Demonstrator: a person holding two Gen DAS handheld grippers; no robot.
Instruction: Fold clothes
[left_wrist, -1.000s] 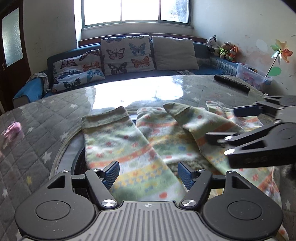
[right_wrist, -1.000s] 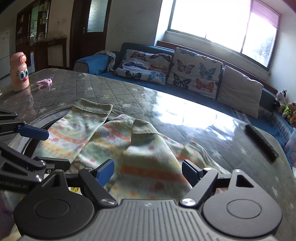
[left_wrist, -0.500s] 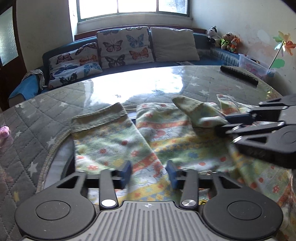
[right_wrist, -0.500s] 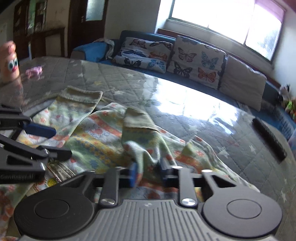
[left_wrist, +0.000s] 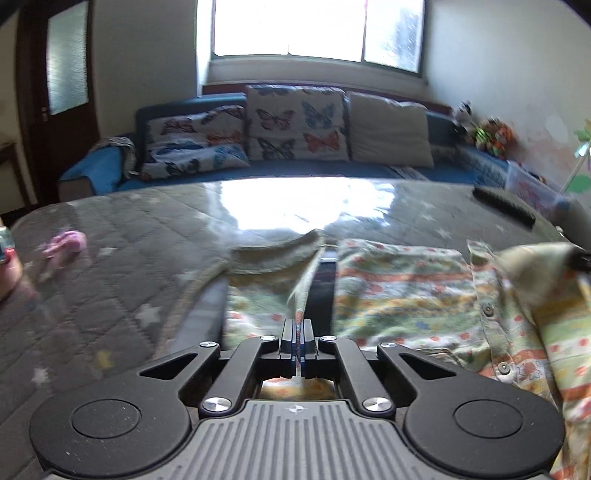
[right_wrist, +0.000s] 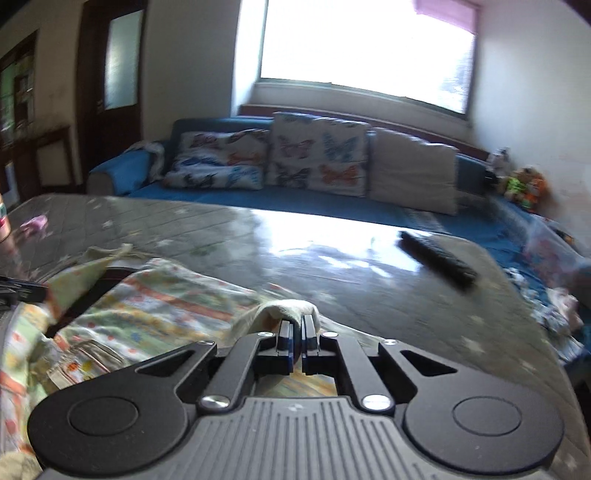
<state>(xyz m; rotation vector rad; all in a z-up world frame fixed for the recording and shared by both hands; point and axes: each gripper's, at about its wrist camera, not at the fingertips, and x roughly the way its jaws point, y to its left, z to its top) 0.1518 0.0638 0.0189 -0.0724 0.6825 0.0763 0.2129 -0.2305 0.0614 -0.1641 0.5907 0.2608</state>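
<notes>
On the grey quilted table cover with pale stars (left_wrist: 122, 295), everything sits around the patterned pastel garment with orange, yellow and green bands (left_wrist: 402, 295), spread across the near middle of the table. Far left of the garment, a small pink crumpled thing (left_wrist: 66, 243) lies on the cover, well apart from it. At the garment's left side, the black left gripper (left_wrist: 297, 332) has its jaws pinched tight on a thin edge of the cloth, which rises taut from the table to the tips; the left sleeve's ribbed green cuff (left_wrist: 277, 251) lies just beyond. Right of that, the garment's front with small buttons (left_wrist: 489, 310) lies flat. Further right, the black right gripper (right_wrist: 297, 332) is clamped on a bunched fold of the same garment (right_wrist: 173, 299), pale cloth humped over its tips. Beyond the garment's right edge, a long black remote control (right_wrist: 436, 258) lies on the glossy cover. Behind the table stands a blue sofa with butterfly-print cushions (left_wrist: 295, 125).
</notes>
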